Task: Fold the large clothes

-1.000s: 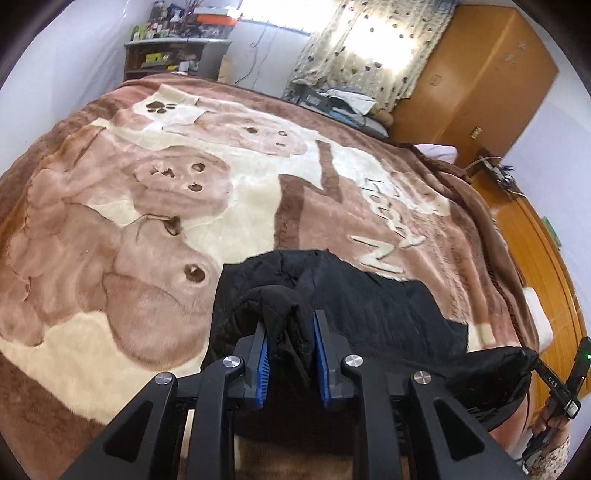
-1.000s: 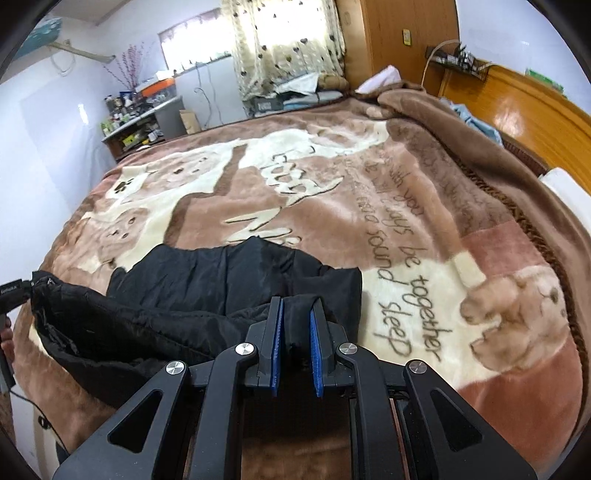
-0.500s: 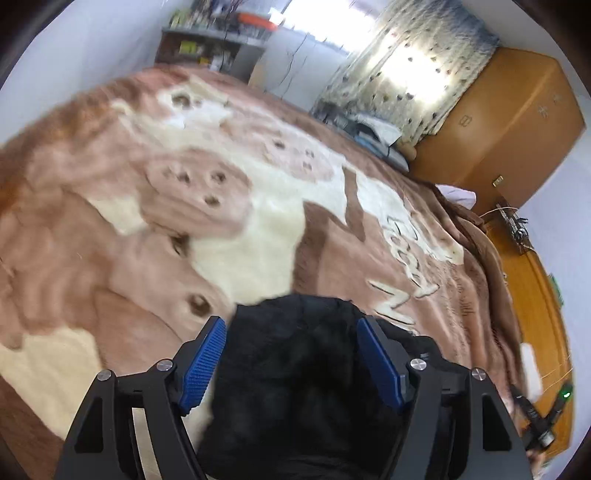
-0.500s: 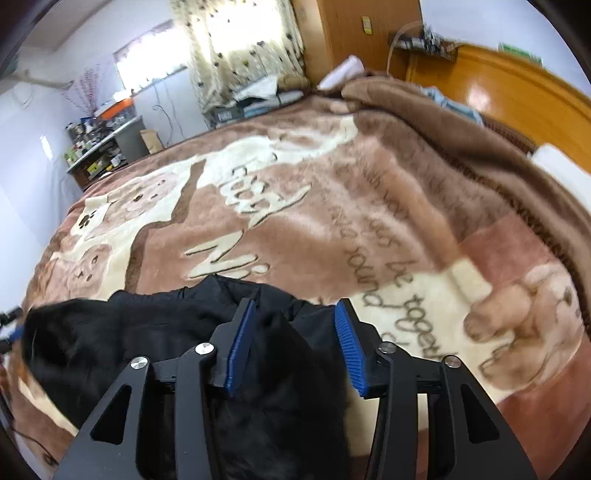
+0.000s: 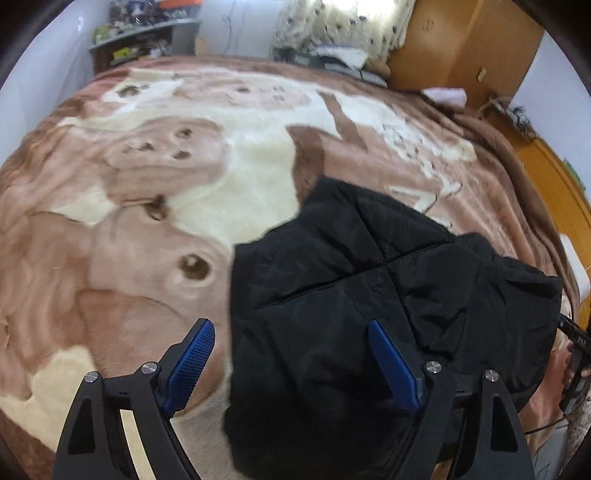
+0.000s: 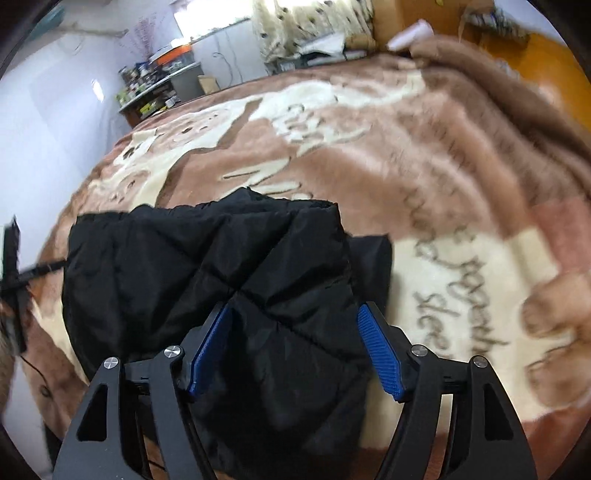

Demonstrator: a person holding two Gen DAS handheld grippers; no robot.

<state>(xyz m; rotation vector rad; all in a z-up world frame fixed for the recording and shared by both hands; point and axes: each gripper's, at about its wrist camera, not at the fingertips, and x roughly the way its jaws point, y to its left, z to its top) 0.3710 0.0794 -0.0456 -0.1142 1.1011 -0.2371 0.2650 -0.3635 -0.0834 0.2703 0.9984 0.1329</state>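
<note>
A black quilted jacket [image 5: 369, 306] lies folded over on a brown and cream teddy-bear blanket [image 5: 184, 177] that covers the bed. My left gripper [image 5: 290, 330] hangs low over the jacket's left edge, its jaws still opening, blue pads clear of the cloth. In the right wrist view the same jacket [image 6: 207, 266] fills the near middle. My right gripper [image 6: 293, 314] stands over its right part with the jaws opening and the fabric lying loose below, pressed by neither pad. The other gripper's black tip [image 6: 11, 258] shows at the left edge.
A wooden wardrobe [image 5: 461, 48] and a curtained window [image 5: 343, 22] stand beyond the bed. A cluttered shelf [image 5: 144, 40] sits at the far left. A wooden headboard [image 6: 546, 62] runs along the bed's right side. A person's hand [image 5: 554, 373] shows low on the right.
Both grippers were shut on bunched jacket fabric and have let it go, jaws spreading wide. Both dropped lower toward the bed, and the jacket now lies flatter on the blanket.
</note>
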